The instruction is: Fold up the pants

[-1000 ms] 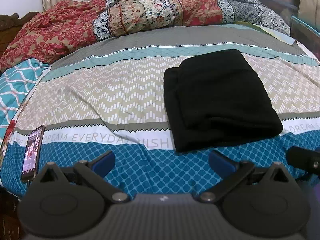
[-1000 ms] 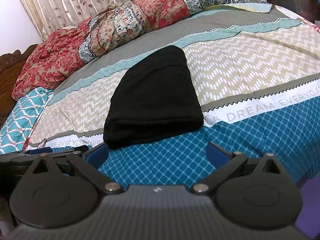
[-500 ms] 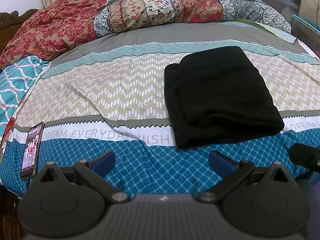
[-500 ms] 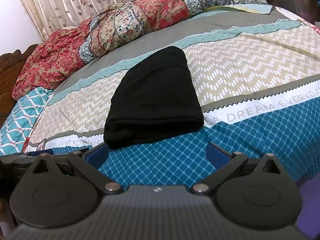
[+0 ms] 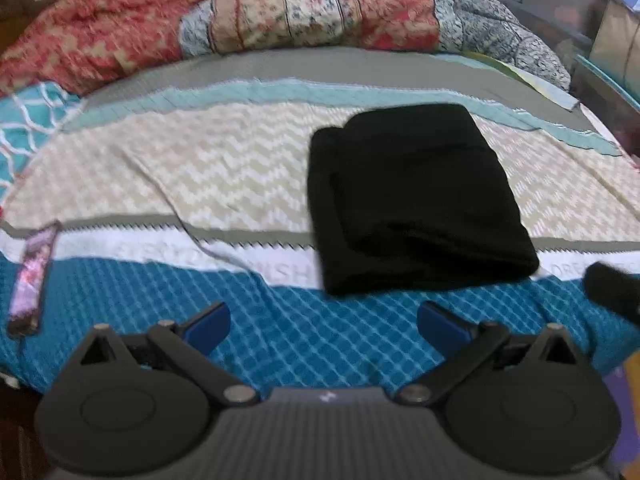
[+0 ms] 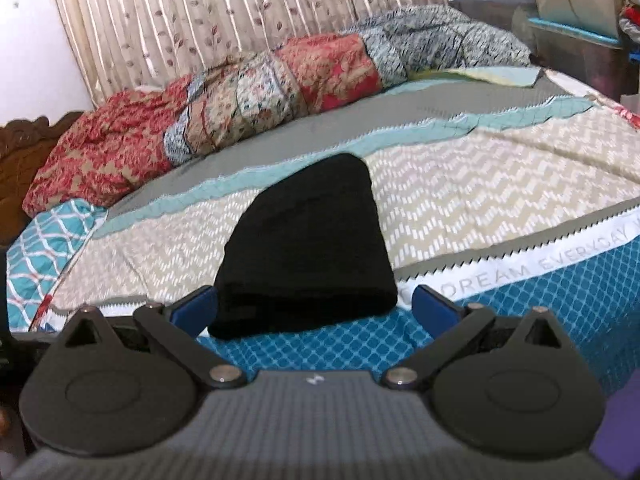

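Folded black pants laid on a patterned bedsheet, both grippers held wide and empty.

The bedsheet (image 5: 224, 168) fills the frame, a floral quilt (image 5: 280, 20) bunched along the top. The pants (image 5: 412, 200) are seen right of centre; a phone (image 5: 30, 280) lies at left. The left gripper (image 5: 322, 322) and right gripper (image 6: 314, 306) are spread at the bottom.

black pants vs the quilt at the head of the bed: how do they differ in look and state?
The pants are plain black; the quilt is a patchwork of red, cream and blue florals. The pants lie folded in a flat, compact stack mid-bed; the quilt is bunched in a long rumpled heap along the far edge. The pants are much smaller than the quilt. Both rest on the bedsheet, touched by neither gripper.
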Demonstrator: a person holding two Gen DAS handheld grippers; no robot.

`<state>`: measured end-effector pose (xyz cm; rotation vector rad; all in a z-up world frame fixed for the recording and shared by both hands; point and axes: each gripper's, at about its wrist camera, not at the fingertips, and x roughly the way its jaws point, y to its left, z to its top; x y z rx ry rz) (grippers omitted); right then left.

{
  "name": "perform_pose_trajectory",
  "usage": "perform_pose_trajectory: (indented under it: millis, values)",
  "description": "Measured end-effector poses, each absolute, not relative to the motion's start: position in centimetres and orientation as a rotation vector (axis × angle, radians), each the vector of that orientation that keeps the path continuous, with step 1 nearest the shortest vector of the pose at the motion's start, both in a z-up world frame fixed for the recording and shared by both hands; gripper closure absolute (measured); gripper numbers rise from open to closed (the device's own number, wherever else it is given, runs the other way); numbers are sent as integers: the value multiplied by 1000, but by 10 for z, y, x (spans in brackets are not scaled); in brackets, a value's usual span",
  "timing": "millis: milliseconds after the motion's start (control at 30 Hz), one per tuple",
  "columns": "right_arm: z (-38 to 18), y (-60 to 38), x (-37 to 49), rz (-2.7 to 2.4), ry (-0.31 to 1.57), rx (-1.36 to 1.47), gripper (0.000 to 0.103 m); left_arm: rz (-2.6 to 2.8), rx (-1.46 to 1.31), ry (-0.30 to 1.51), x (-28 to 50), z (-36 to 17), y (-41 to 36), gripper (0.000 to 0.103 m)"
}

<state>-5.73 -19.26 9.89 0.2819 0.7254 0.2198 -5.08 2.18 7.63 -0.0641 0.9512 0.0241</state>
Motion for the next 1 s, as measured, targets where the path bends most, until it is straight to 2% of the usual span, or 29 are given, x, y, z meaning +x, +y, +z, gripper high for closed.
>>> perform_pose_trajectory:
  millis: [167,367,600,733,867,900,933,967,1000]
  values:
    - [87,-193,-52,250,779,289,0,38,-59,963,-37,65,29,0]
    - [76,-211,-28,248,746,311,0,26,-85,944,22,67,49,0]
    - [50,-237,34,275,734,396,0,-102,-295,1050,106,28,69,0]
    - [31,-240,69,311,765,434,0,-137,-416,1124,117,-7,78,0]
    - [2,-243,94,375,862,518,0,-201,-483,1048,102,-15,89,1]
    - [-6,-244,96,395,882,569,0,-230,-485,1048,99,-15,87,4]
    - [-8,-242,94,419,876,600,0,-266,-500,1049,99,-13,85,31]
    - [-6,-236,91,464,887,597,22,-313,-527,1056,98,-11,82,42]
    - [-4,-230,91,510,916,598,33,-297,-523,1059,100,-6,79,47]
